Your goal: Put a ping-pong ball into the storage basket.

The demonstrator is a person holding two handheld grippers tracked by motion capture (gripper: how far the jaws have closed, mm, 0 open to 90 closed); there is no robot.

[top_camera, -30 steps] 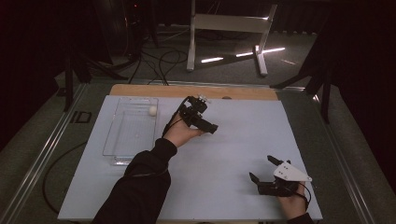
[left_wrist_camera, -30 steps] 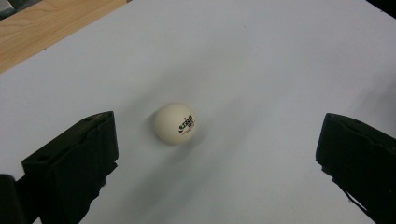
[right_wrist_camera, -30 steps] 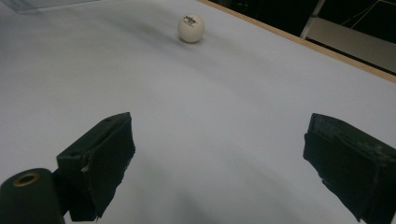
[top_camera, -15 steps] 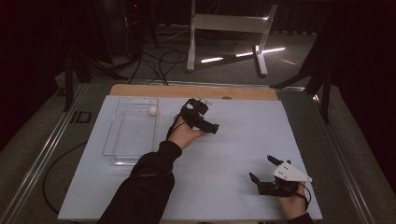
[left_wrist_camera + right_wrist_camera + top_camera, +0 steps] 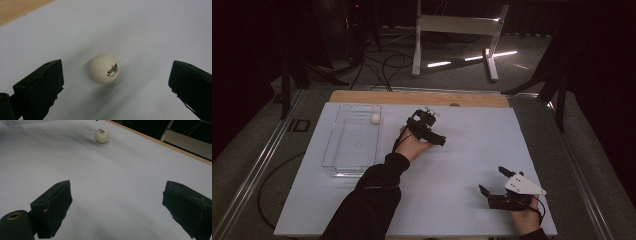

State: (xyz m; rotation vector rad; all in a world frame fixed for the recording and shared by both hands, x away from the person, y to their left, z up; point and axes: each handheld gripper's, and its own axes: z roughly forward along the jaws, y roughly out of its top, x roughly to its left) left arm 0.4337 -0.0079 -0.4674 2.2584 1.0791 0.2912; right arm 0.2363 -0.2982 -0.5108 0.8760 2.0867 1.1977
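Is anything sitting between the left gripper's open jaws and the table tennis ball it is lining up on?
Nothing visible. In the left gripper view the white table tennis ball lies on bare white table, ahead of the open left gripper.

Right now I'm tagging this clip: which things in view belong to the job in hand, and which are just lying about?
In the job:
- ping-pong ball on the white mat, between the open jaws of the left gripper
- clear tray with a second ball in it

Lying about:
- right gripper, resting open near the table's edge
- metal stand on the floor
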